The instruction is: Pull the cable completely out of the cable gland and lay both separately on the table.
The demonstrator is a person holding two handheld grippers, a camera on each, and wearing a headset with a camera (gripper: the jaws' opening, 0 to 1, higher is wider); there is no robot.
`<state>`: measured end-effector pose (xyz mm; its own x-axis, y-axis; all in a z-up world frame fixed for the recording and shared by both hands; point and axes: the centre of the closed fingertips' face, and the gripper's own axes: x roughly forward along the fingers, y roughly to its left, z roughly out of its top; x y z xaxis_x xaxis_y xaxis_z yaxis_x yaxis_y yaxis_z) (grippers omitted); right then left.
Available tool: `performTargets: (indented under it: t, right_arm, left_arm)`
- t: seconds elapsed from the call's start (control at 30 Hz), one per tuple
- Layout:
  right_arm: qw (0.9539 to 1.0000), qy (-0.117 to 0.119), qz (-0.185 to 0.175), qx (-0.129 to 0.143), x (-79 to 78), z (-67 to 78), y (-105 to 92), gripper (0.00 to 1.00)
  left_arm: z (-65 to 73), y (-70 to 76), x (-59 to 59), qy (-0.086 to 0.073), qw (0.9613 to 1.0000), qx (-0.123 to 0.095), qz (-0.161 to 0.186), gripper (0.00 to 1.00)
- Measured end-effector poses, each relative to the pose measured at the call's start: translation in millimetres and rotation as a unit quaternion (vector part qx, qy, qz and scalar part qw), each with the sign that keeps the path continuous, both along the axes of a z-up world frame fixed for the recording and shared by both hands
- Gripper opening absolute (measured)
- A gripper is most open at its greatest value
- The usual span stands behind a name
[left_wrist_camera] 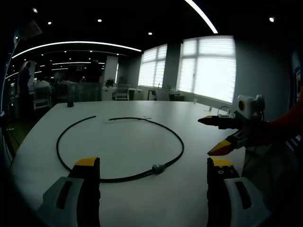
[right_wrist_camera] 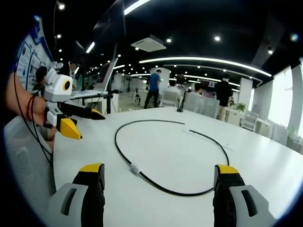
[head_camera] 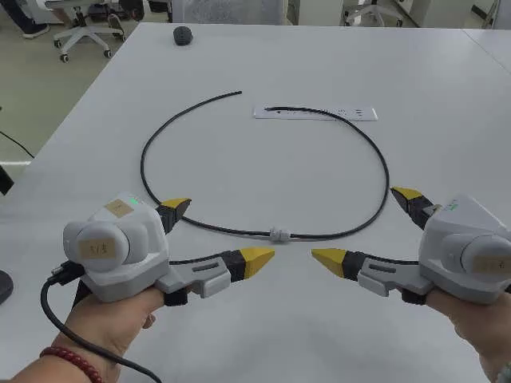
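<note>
Cable gland lies on the counter at 12 o'clock between both grippers, cable running through it 9 to 3. Left gripper and right gripper jaws gape wide, holding nothing. Left looks nearer.

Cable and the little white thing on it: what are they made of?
The cable looks jacketed in rubber or soft plastic: matte black, bending in a smooth loop. Its inside is hidden. The cable gland looks like hard plastic, pale grey-white, but it is too small to be sure.
</note>
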<state>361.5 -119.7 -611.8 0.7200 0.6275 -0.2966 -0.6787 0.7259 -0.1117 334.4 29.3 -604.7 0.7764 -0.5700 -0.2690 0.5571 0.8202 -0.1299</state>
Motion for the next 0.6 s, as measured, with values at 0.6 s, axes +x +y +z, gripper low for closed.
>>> performTargets:
  t: [0.6]
  right_arm:
    - [0.9998,0.005,-0.013,0.01,2.2,1.2,-6.8,0.98]
  left_arm:
    - [-3.8,0.3,-1.5,0.011,0.9999,-0.004,0.001,0.94]
